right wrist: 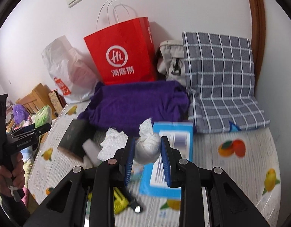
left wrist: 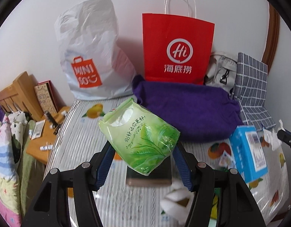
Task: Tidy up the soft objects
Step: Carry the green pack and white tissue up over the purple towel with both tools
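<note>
My left gripper (left wrist: pixel 143 151) is shut on a green tissue pack (left wrist: pixel 139 136) and holds it above the table; the pack also shows at the far left of the right wrist view (right wrist: pixel 43 115). My right gripper (right wrist: pixel 147 147) is shut on a white knotted bundle (right wrist: pixel 147 149), held above a blue box (right wrist: pixel 171 151). A purple cloth (left wrist: pixel 185 107) lies at the back of the table, also seen in the right wrist view (right wrist: pixel 134 104). A grey checked cushion (right wrist: pixel 219 79) leans at the back right.
A red paper bag (left wrist: pixel 177 47) and a white Miniso bag (left wrist: pixel 88 53) stand against the wall. A grey pouch (right wrist: pixel 171 60) sits beside the cushion. A dark box (right wrist: pixel 73 138), white foam pieces (right wrist: pixel 109 141) and a yellow item (right wrist: pixel 120 202) lie on the fruit-print tablecloth (right wrist: pixel 240 170). A wooden shelf (left wrist: pixel 43 130) is at left.
</note>
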Tool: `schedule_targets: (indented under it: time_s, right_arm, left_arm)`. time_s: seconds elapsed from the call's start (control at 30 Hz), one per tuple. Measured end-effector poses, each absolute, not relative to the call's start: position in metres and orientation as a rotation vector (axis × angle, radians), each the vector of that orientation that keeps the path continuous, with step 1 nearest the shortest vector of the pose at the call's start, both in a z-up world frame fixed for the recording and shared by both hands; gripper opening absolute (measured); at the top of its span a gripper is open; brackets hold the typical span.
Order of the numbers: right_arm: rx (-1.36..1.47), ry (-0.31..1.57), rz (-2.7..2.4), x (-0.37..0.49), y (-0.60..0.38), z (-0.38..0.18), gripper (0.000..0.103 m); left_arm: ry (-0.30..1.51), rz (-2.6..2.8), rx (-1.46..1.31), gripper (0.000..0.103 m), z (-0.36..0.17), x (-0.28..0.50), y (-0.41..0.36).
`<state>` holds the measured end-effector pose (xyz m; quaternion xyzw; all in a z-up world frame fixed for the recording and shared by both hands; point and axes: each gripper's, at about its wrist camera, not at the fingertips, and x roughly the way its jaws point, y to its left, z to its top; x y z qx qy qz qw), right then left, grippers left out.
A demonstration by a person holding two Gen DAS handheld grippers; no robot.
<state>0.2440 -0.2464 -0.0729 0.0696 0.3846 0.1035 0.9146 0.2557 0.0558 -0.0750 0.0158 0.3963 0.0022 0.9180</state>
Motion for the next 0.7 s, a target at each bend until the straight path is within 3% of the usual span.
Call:
schedule_targets:
  time_s: [0.7]
  right_arm:
    - [0.094,0.778,0.226,0.390,-0.232,-0.072,0.028]
  left_arm:
    - [0.858,-0.057,-0.019,0.060,-0.086,0.384,0.030]
